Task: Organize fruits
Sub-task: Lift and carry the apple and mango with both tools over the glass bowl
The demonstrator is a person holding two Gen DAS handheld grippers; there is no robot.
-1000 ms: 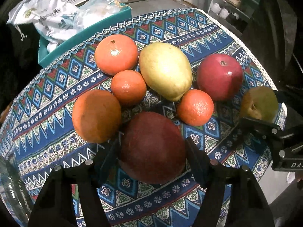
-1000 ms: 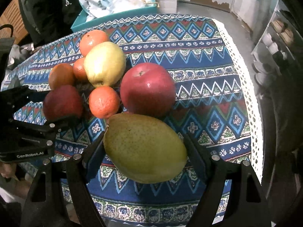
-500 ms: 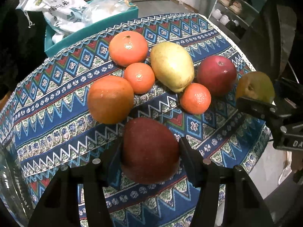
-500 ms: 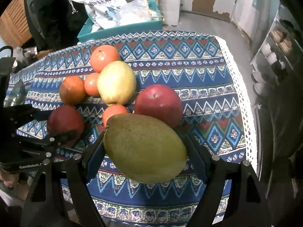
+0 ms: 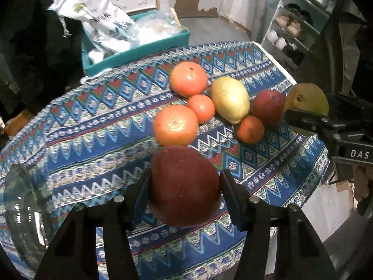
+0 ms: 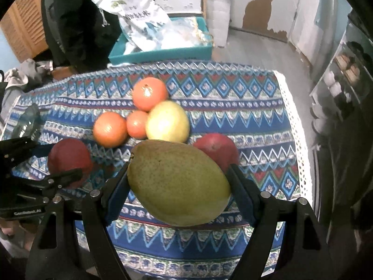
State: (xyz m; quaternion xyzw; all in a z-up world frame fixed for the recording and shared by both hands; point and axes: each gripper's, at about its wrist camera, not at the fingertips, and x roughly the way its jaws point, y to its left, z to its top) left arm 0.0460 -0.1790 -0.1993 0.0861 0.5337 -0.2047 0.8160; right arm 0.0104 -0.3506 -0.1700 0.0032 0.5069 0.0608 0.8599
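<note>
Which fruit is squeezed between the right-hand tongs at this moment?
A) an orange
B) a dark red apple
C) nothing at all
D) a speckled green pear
D: in the right wrist view the right tongs have both pads pressed against the sides of the speckled green pear, which sits raised over the patterned tablecloth; the dark red apple sits in the left tongs instead.

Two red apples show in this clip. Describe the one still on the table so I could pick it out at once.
Start at the patterned tablecloth and find the fruit cluster in its middle. The resting apple sits at that cluster's right end, beside the yellow pear and just behind the smallest orange. Unlike the darker apple in the left tongs, nothing grips it.
</note>
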